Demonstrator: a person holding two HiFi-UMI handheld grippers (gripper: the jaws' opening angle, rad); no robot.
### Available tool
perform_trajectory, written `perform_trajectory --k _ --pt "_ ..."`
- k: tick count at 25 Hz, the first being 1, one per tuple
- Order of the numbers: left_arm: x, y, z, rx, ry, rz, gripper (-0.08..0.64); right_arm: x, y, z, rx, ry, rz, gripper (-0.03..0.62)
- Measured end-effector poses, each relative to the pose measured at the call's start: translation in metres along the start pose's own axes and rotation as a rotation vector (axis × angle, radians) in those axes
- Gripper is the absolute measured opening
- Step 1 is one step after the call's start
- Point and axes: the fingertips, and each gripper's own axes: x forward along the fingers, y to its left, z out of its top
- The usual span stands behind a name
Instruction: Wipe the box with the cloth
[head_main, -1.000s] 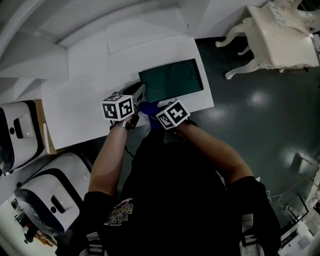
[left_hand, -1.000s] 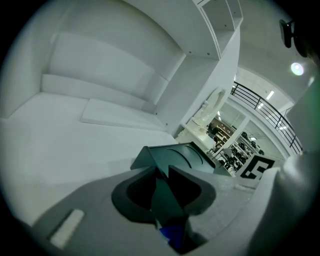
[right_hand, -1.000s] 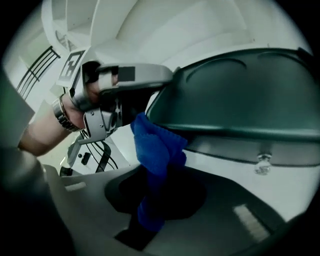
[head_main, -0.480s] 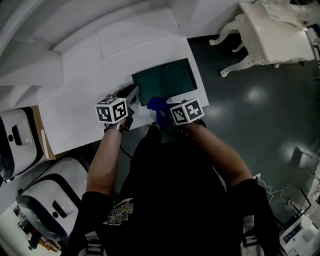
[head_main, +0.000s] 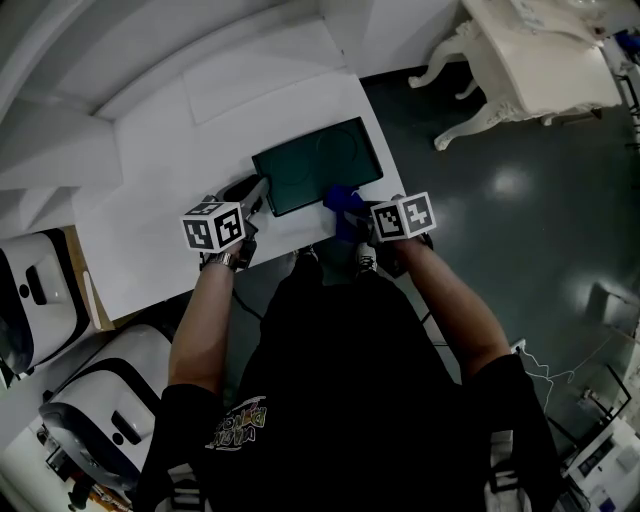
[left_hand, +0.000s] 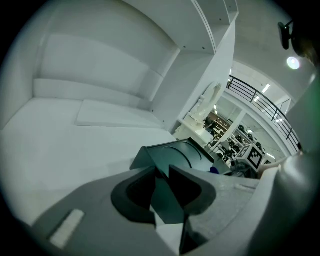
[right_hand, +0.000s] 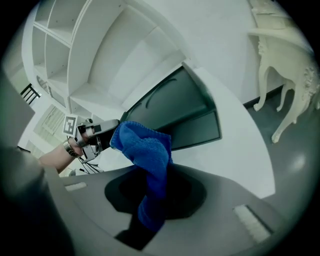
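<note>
A flat dark green box (head_main: 315, 163) lies on the white table (head_main: 160, 190). My left gripper (head_main: 257, 188) is shut on the box's near left corner. In the left gripper view the box's (left_hand: 176, 151) edge runs between the closed jaws of that gripper (left_hand: 161, 184). My right gripper (head_main: 353, 211) is shut on a blue cloth (head_main: 343, 198), which hangs at the box's near right edge. In the right gripper view the cloth (right_hand: 146, 149) bunches out of the right gripper (right_hand: 152, 192) just in front of the box (right_hand: 177, 106); whether it touches the box I cannot tell.
A flat white panel (head_main: 265, 72) lies at the back of the table. A white ornate table (head_main: 540, 55) stands on the dark floor (head_main: 520, 230) to the right. White machines (head_main: 35, 290) sit at the left. The table's right edge is close to the box.
The right gripper has carried the blue cloth rightward along the box's near edge, from near the left gripper toward the right corner. The left gripper keeps its hold on the box.
</note>
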Motion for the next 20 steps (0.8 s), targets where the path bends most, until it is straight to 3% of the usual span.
perform_trajectory --k 12,20 --pt "0.002 -0.001 0.0 0.013 0.019 0.01 0.092 -0.046 -0.07 0.023 0.082 -0.088 -0.079 0.095" --pt "0.002 -0.002 0.0 0.017 0.024 0.031 0.092 -0.055 -0.082 0.025 0.094 -0.103 -0.077 0.095"
